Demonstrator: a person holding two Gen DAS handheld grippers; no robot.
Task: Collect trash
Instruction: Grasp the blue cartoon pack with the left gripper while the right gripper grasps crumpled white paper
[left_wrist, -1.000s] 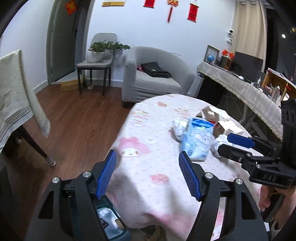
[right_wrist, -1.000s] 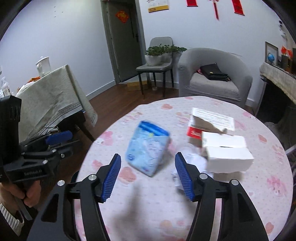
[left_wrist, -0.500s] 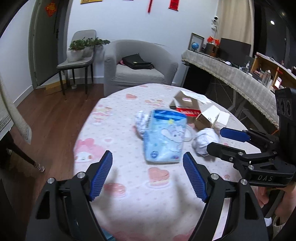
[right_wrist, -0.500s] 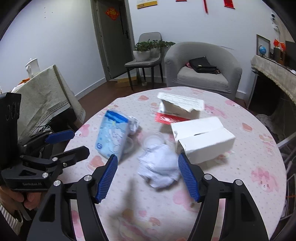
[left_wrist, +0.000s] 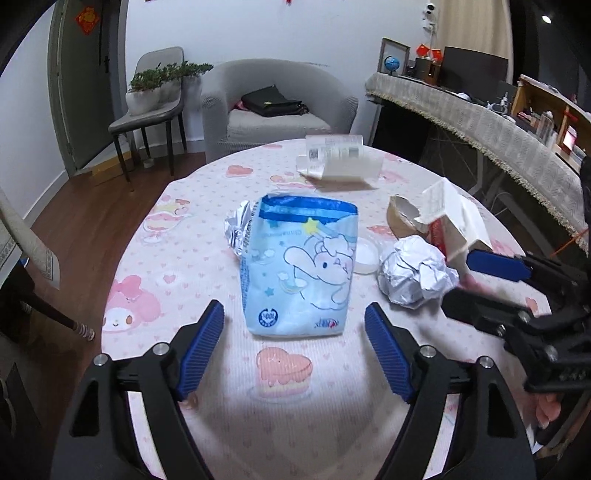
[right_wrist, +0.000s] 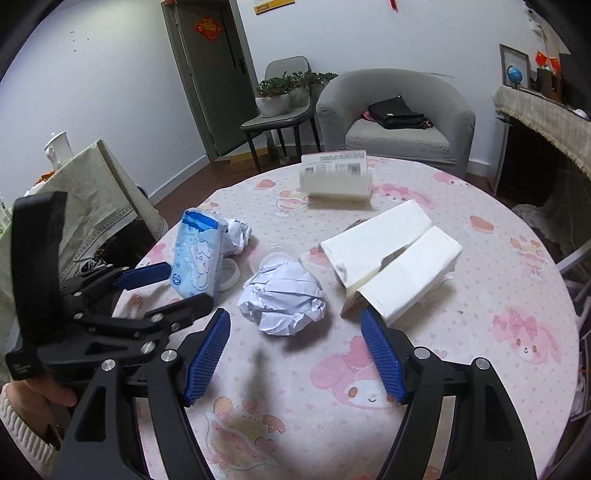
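Note:
A blue cartoon-print pack (left_wrist: 303, 266) lies on the round table, just ahead of my open, empty left gripper (left_wrist: 295, 332). A crumpled white paper ball (right_wrist: 282, 299) lies just ahead of my open, empty right gripper (right_wrist: 295, 332); it also shows in the left wrist view (left_wrist: 413, 275). A smaller crumpled ball (left_wrist: 238, 230) lies behind the pack. A torn white carton (right_wrist: 391, 266), a round white lid (left_wrist: 364, 254) and a white box with a label (right_wrist: 338, 177) lie further back. The right gripper (left_wrist: 480, 280) shows at the right of the left wrist view.
The table has a pink cartoon-print cloth (right_wrist: 461, 362). A grey armchair (right_wrist: 399, 122) with a black bag and a chair with plants (right_wrist: 284, 96) stand behind it. A cloth-covered table (right_wrist: 92, 199) stands to the left, a long sideboard (left_wrist: 480, 122) to the right.
Both grippers have moved in over the table. The left one now faces the blue pack closely, the right one the paper ball. Both stay open.

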